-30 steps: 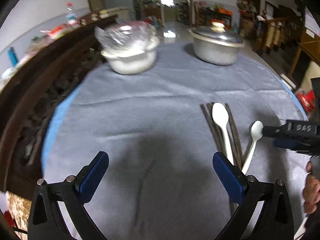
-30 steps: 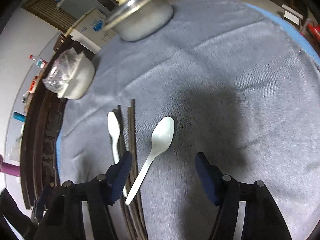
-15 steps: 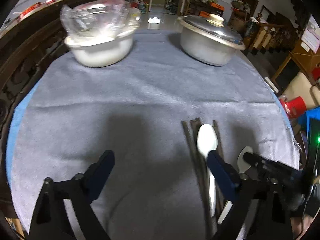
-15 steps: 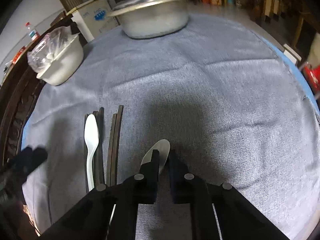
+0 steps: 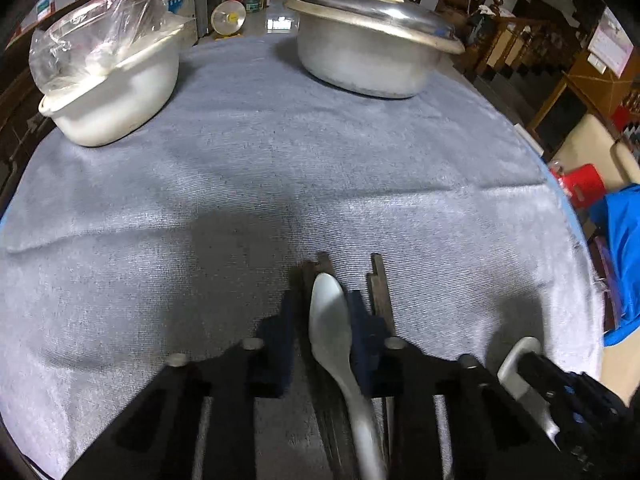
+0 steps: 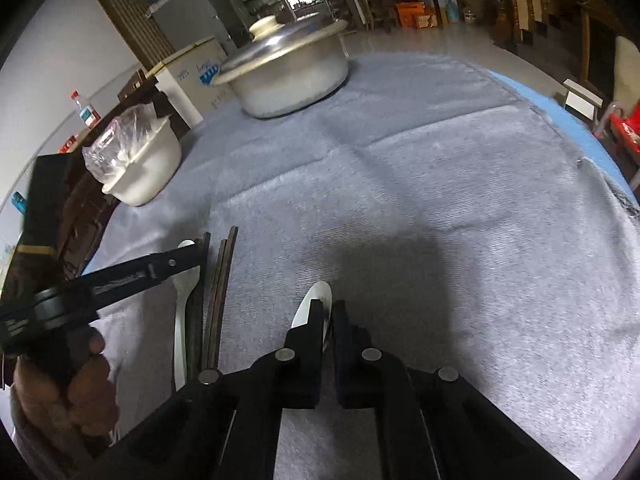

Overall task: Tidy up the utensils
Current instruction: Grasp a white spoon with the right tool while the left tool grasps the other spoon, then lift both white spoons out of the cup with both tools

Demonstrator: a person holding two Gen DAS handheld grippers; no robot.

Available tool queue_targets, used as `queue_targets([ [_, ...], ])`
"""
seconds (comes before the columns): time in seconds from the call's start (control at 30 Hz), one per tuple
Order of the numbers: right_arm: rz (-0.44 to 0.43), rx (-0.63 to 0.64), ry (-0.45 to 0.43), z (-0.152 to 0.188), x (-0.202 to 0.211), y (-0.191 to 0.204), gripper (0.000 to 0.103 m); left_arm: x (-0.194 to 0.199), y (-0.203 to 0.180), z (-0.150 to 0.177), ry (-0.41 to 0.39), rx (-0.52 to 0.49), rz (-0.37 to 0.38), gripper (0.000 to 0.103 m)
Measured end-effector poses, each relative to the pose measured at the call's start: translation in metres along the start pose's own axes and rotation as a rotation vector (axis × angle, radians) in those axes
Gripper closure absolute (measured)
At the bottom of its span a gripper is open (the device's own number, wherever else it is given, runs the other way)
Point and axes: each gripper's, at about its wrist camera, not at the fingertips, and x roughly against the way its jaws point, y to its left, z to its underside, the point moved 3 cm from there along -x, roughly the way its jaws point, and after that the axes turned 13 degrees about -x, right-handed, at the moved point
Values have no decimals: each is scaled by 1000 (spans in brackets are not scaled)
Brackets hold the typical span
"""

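Observation:
Two white plastic spoons and several dark chopsticks lie on the grey cloth. My left gripper [image 5: 322,312] is closed around the left spoon [image 5: 330,320], which lies on the chopsticks [image 5: 378,292]; the jaws flank its bowl. My right gripper [image 6: 328,316] is shut on the right spoon [image 6: 316,300], whose bowl sticks out past the fingertips. In the right wrist view the left gripper [image 6: 188,258] covers the left spoon [image 6: 185,292] beside the chopsticks [image 6: 218,280]. The right spoon also shows in the left wrist view [image 5: 518,360].
A lidded metal pot [image 5: 372,40] stands at the far right of the table and a white bowl with a plastic bag [image 5: 108,76] at the far left. A dark wooden rail [image 6: 80,200] runs along the left. The cloth's edge [image 6: 600,168] is at the right.
Both grippers came down to the cloth. The right one shut on the right spoon first; the left one then moved right and closed around the left spoon.

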Motion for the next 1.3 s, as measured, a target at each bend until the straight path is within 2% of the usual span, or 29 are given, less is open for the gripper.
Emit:
queue_targets([
  [0.07,-14,-11,-11,2,6,-3,98,4,-1,1,-26,-9,13,93],
  [0.2,-47,-22,-59,6,24,-6,98,15,3,7,-56,-5,7,93],
  [0.43,-105,14,-198,18,71,3,98,82,6,23,-214,5,11,93],
  [0.53,-34,42,-181,22,71,5,97,117,5,36,-284,25,28,93],
  [0.6,-54,-29,-110,20,62,-8,97,140,4,47,-331,30,40,93],
  [0.67,-49,-89,-55,14,53,-20,84,155,1,57,-368,30,42,93],
  [0.73,-47,-119,-18,7,43,-25,51,173,0,68,-404,36,52,93],
  [0.8,-57,-123,-8,1,34,-23,46,190,0,79,-443,57,81,93],
  [0.9,0,-103,34,-6,10,-18,47,207,-3,90,-480,88,144,93],
  [0.97,26,-89,74,-4,-4,-13,59,215,-7,95,-506,91,172,93],
  [1.03,60,-50,37,-1,-6,-8,78,226,-14,103,-540,95,210,93],
  [1.1,73,-25,44,4,-12,-2,96,229,-21,110,-560,89,235,93],
  [1.2,74,-10,-6,8,-6,0,99,227,-31,121,-555,84,257,93],
  [1.3,48,-4,-93,12,13,-1,99,221,-36,134,-550,110,270,93],
])
